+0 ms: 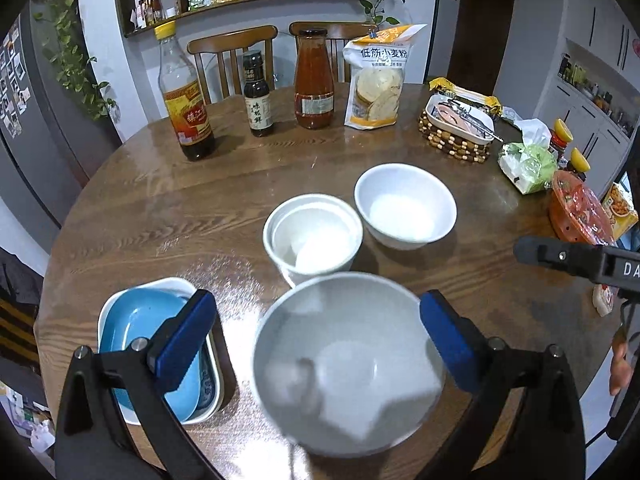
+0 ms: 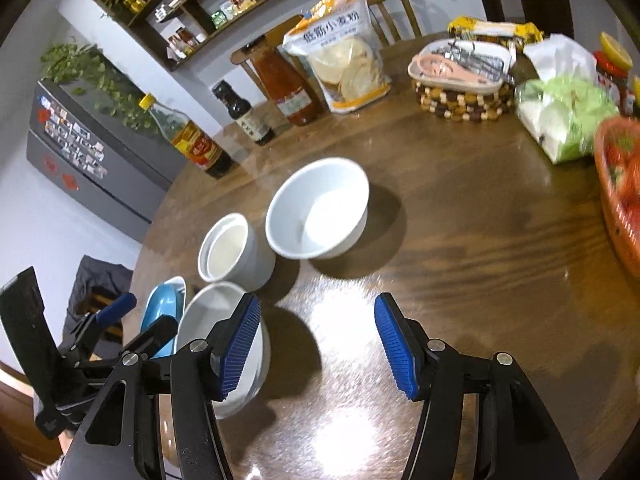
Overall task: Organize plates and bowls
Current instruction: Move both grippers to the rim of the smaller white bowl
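A white bowl (image 1: 348,364) sits on the round wooden table between the open fingers of my left gripper (image 1: 316,340); whether a finger touches it I cannot tell. It also shows in the right wrist view (image 2: 216,320). Beyond it stand a tall white cup-like bowl (image 1: 314,236) (image 2: 234,250) and a wider white bowl (image 1: 404,206) (image 2: 318,210). A blue dish (image 1: 148,332) lies in a white rectangular dish (image 1: 120,304) at the left. My right gripper (image 2: 316,344) is open and empty over bare table, right of the near bowl.
Sauce bottles (image 1: 186,92) (image 1: 314,80), a flour bag (image 1: 378,80) and a woven trivet with a tray (image 1: 460,128) line the far side. A tissue pack (image 1: 528,164) and an orange basket (image 1: 580,208) sit at the right. Chairs stand behind the table.
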`<state>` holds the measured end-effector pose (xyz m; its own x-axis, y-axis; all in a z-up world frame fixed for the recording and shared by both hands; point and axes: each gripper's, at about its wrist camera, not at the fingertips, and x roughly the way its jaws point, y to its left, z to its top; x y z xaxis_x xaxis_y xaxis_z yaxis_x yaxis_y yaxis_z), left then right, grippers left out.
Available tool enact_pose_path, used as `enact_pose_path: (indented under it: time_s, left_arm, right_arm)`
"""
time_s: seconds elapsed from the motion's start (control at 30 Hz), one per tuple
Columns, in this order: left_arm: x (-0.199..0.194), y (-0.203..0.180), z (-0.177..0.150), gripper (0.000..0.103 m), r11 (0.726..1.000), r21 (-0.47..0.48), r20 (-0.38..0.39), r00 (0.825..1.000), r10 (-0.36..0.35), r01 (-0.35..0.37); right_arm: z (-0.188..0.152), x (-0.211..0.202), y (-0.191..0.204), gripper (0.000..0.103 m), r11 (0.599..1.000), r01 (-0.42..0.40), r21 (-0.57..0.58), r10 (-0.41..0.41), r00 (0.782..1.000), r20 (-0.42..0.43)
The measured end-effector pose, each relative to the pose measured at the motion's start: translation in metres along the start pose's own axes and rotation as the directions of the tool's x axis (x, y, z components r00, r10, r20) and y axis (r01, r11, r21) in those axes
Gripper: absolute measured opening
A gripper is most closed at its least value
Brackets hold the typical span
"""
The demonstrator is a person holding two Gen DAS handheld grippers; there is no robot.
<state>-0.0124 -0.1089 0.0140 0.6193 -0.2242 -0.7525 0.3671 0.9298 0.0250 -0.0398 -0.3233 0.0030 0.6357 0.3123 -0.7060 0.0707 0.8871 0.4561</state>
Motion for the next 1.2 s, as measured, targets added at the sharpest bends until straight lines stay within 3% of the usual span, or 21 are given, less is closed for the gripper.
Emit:
enact_pose_path:
  time_s: [0.5, 0.7, 0.87, 1.03, 1.2]
  left_arm:
    - [0.035, -0.020, 0.074, 0.102, 0.999, -0.033, -0.045, 0.999, -0.006, 0.004]
    - [0.075, -0.030, 0.109, 0.102, 1.000, -0.005, -0.148, 0.989, -0.031, 0.031]
    - [0.115, -0.036, 0.112, 0.101, 1.000, 0.018, -0.250, 0.968, 0.002, 0.002]
    - [0.137, -0.043, 0.111, 0.088, 0.998, 0.058, -0.284, 0.958, 0.038, -0.022]
    - [0.151, -0.052, 0.109, 0.066, 0.990, 0.138, -0.292, 0.954, 0.075, -0.035]
  right_arm:
    - [0.037, 0.008, -0.019, 0.061, 0.998, 0.052, -0.047, -0.053, 0.998, -0.015]
    - [0.056, 0.029, -0.028, 0.061, 0.998, 0.043, -0.038, -0.044, 0.998, -0.047]
    - [0.061, 0.053, -0.044, 0.061, 0.999, 0.030, 0.039, -0.027, 0.997, -0.069]
    - [0.060, 0.075, -0.056, 0.061, 0.995, 0.000, 0.100, 0.010, 0.996, -0.090]
    - [0.058, 0.089, -0.060, 0.061, 0.992, -0.036, 0.124, 0.048, 0.994, -0.099]
